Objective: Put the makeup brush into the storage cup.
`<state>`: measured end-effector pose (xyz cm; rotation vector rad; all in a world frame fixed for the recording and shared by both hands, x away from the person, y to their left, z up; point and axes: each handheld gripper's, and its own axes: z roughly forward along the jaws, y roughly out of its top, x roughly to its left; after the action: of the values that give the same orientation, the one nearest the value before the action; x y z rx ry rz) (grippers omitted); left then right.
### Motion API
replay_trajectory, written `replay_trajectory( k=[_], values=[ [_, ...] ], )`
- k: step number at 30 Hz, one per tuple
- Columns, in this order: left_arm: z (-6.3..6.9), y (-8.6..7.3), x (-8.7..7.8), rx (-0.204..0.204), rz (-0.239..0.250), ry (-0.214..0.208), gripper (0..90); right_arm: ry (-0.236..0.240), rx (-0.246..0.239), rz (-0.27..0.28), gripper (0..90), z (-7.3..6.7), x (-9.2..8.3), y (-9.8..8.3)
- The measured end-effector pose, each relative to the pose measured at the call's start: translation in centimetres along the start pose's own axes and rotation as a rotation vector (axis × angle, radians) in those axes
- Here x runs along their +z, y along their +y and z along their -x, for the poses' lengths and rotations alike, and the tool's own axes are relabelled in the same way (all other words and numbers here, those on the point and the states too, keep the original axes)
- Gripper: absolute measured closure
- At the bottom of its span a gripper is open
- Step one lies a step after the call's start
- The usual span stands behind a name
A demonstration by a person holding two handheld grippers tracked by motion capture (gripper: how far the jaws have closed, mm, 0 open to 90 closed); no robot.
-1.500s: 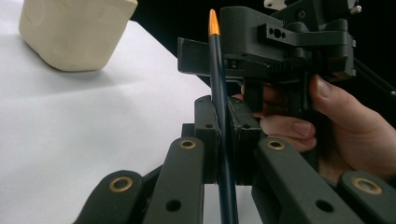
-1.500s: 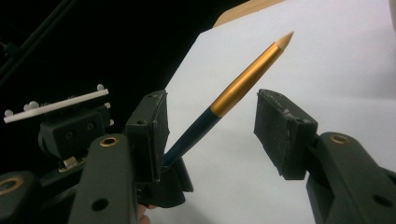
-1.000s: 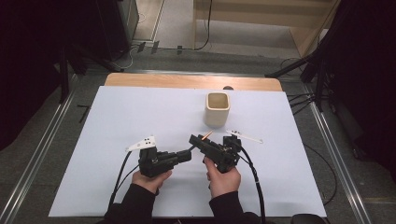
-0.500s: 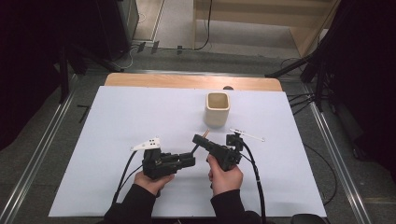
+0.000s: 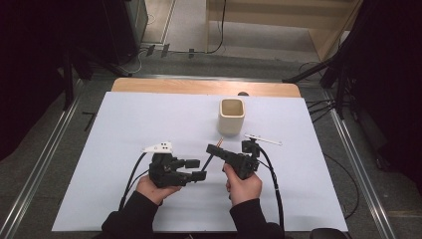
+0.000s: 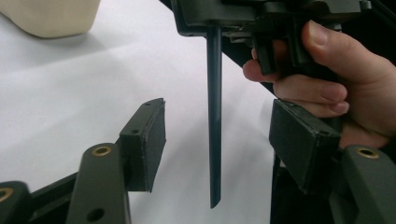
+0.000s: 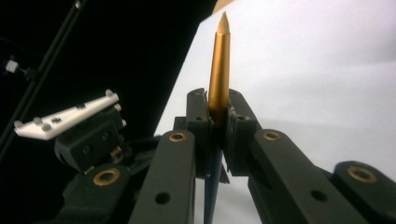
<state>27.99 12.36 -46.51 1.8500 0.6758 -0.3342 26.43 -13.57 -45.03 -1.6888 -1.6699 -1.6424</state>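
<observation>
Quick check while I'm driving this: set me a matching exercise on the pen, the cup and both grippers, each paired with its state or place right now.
Things:
1. pen
2. cup
3. left gripper
4. right gripper

States or places:
A. jaws apart, pads off the pen
B. stands on the table, past both grippers
C. jaws clamped on the pen
D. gold pointed end sticks out past the jaws

Pairs: 1-D, 2-B, 3-A, 4-C

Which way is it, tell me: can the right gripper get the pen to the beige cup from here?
Probably yes. The right gripper is shut on the pen, whose gold tip points toward the beige cup, with bare white table cover between. The left gripper stands open, clear of the pen.
</observation>
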Motion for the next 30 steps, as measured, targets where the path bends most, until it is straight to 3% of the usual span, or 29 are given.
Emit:
replay_trajectory(
  k=[7,14,20,30],
  values=[
    [-0.3,0.6,-0.6,0.01,-0.06,0.004,35.3,-0.001,-0.036,-0.078,83.7,0.4,0.5,0.1],
    [-0.6,0.9,-0.7,0.005,-0.093,-0.014,36.8,0.003,-0.092,-0.154,83.7,0.5,1.1,0.4],
    [-0.9,1.0,-0.4,-0.001,-0.144,-0.029,36.6,0.014,-0.11,-0.194,83.7,0.7,1.4,0.5],
    [-1.3,1.1,0.3,-0.003,-0.213,-0.071,43.4,0.065,-0.246,-0.275,83.7,0.7,1.7,0.9]
  ],
)
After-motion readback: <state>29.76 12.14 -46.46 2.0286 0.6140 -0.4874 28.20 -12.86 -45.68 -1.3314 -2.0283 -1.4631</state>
